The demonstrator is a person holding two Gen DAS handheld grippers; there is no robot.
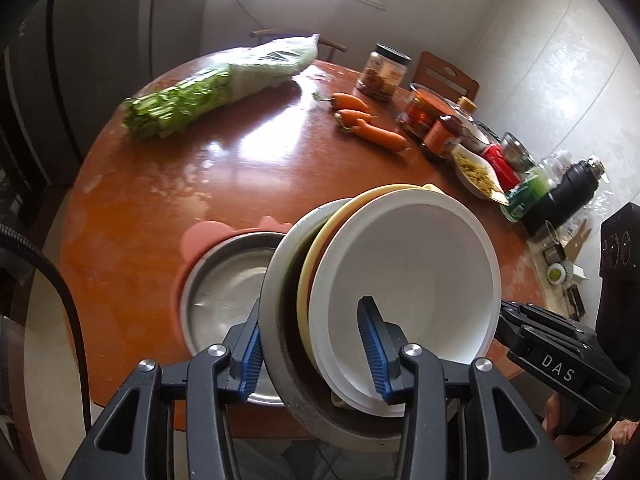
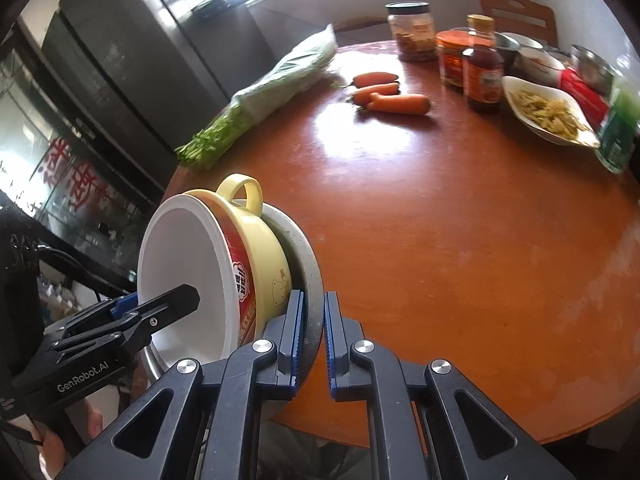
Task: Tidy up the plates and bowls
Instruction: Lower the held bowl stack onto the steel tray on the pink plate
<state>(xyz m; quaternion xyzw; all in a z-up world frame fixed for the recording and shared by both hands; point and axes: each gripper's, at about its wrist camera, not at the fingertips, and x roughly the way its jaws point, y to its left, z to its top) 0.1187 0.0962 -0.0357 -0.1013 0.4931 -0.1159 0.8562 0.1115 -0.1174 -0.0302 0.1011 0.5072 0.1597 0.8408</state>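
Nested stack carried tilted, 2 grippers on opposite rims

Left gripper (image 1: 316, 350) clamps across all 3: grey plate (image 1: 276, 280), yellow bowl (image 2: 264, 256), white bowl (image 1: 412, 276). Right gripper (image 2: 311, 344), nearly closed, pinches the plate rim only. Stack hangs above the table's (image 2: 460, 240) near edge, beside the steel pan (image 1: 224, 280).

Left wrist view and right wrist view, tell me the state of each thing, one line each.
White bowl: nested on top, tilted, lifted.
Yellow bowl: nested between, tilted.
Grey plate: tilted, gripped at its rim.
Left gripper: clamped across the stack.
Right gripper: shut on the plate's rim.
Steel dish: flat on pink mat.
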